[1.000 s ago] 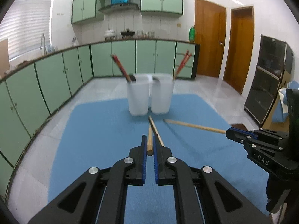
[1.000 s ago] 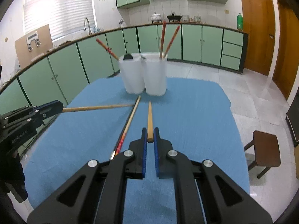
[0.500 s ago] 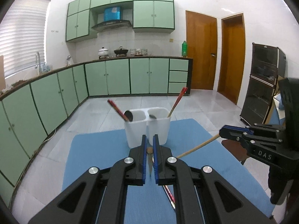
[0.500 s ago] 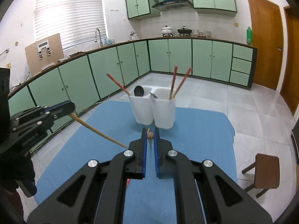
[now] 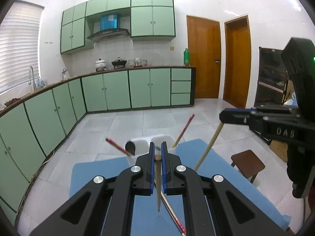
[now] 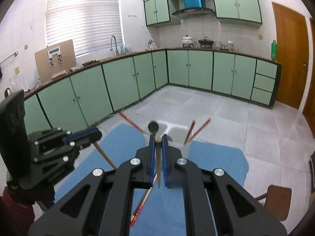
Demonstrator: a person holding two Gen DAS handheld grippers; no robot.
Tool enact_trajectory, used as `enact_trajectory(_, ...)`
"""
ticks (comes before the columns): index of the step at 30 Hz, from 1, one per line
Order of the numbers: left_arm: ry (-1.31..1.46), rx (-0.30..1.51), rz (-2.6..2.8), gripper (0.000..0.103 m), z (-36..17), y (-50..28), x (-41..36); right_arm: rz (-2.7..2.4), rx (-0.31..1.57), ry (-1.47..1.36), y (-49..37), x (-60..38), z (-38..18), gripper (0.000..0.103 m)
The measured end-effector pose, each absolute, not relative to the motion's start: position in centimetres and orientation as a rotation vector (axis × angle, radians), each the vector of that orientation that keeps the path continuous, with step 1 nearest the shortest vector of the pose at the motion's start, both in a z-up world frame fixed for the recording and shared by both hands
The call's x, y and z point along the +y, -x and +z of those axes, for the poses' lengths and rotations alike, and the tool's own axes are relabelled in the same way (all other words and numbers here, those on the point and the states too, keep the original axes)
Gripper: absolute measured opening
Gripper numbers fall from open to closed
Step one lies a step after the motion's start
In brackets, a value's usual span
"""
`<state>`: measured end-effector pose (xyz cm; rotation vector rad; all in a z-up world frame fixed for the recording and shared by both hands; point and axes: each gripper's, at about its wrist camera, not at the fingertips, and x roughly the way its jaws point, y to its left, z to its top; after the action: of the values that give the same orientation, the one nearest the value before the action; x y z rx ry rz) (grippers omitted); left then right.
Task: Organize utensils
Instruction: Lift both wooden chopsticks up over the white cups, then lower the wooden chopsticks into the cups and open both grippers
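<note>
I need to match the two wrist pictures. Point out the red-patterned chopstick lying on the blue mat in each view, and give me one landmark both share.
Left wrist view: the red-patterned chopstick lies on the blue mat, low and right of centre, below the left gripper.
Right wrist view: it lies low and left of centre, below the right gripper.
Shared landmark: the white twin-cup holder.

Matt wooden chopstick [image 5: 157, 179] between the left gripper [image 5: 156, 151] fingers, blue rubbery pads [image 5: 151, 169], black matt plastic arms, shiny metal bolts. Ahead: white translucent plastic holder [image 6: 173, 130]. Below: blue cloth mat [image 6: 216, 157], fine weave.
</note>
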<state>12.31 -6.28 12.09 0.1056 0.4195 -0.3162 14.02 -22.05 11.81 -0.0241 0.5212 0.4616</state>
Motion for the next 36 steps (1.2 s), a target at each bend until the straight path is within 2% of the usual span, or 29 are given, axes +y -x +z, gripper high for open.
enact_trajectory(8,-0.105,0.261,-0.309,0.006,18.8,-14.3,-6.4,0.436,0.402,0.035,-17.0,-22.2,18.2,0.006)
enact_trajectory(14,-0.122,0.189,-0.293,0.006,21.8,-18.2,-7.5,0.382,0.380,0.054,-20.9,-22.1,19.1,0.006)
enact_trajectory(18,-0.130,0.207,-0.281,0.006,20.6,-21.1,-8.4,0.363,0.415,0.051,-23.6,-22.0,17.3,0.006)
enact_trajectory(26,-0.094,0.319,-0.274,0.006,14.2,-26.5,-8.6,0.353,0.524,0.053,-27.2,-21.3,12.7,0.007)
enact_trajectory(29,-0.088,0.378,-0.281,0.007,12.3,-27.6,-8.3,0.344,0.523,0.054,-27.1,-21.4,12.2,0.012)
enact_trajectory(31,-0.076,0.399,-0.288,0.008,11.8,-27.3,-7.9,0.338,0.509,0.039,-26.6,-21.9,12.2,0.021)
enact_trajectory(35,-0.050,0.387,-0.295,0.025,12.4,-25.2,-7.1,0.302,0.458,0.025,-24.3,-23.4,13.0,0.035)
enact_trajectory(36,-0.041,0.384,-0.292,0.030,12.6,-24.4,-6.8,0.297,0.447,0.022,-23.6,-23.9,13.1,0.041)
